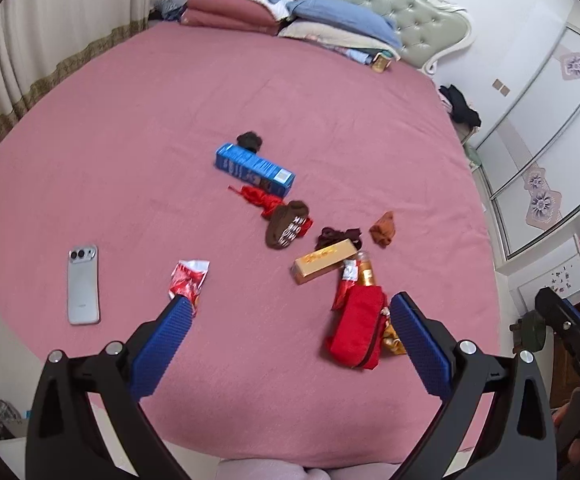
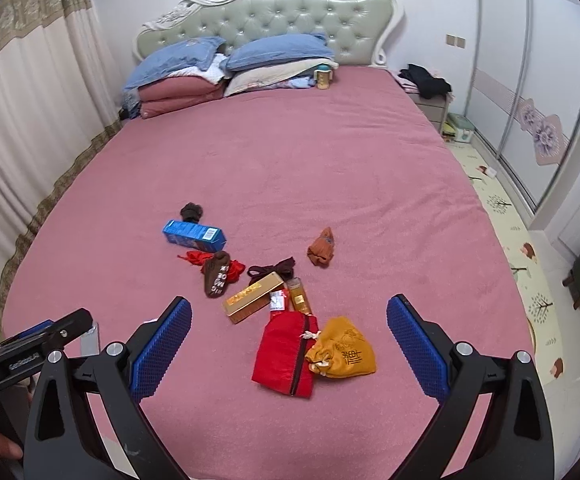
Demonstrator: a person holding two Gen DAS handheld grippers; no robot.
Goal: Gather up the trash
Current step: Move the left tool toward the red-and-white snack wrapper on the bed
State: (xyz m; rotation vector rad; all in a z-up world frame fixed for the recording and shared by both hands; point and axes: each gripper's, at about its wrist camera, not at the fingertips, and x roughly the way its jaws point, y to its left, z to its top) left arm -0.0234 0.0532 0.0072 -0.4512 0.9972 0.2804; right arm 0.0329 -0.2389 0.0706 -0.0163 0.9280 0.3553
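The bed [image 2: 330,168] wears a plain dusty-pink cover. On it lie a bright blue box [image 2: 194,235] with white print, a gold box [image 2: 252,297], a red zip pouch [image 2: 284,354], a mustard-yellow drawstring bag [image 2: 344,350] with dark characters, a brown sock [image 2: 216,274] with white lettering, and a red-and-white crumpled wrapper [image 1: 188,278]. The phone [image 1: 83,285] is silver. Both tongs carry blue dimpled pads [image 2: 162,350].

You are in a home bedroom. The wide bed [image 2: 290,152] with its pink cover fills the room; at its head stands a tufted headboard [image 2: 274,16] with stacked pillows [image 2: 226,60] against it. Curtains [image 2: 22,112] hang left of the bed, a sliding wardrobe [image 2: 538,80] stands right.
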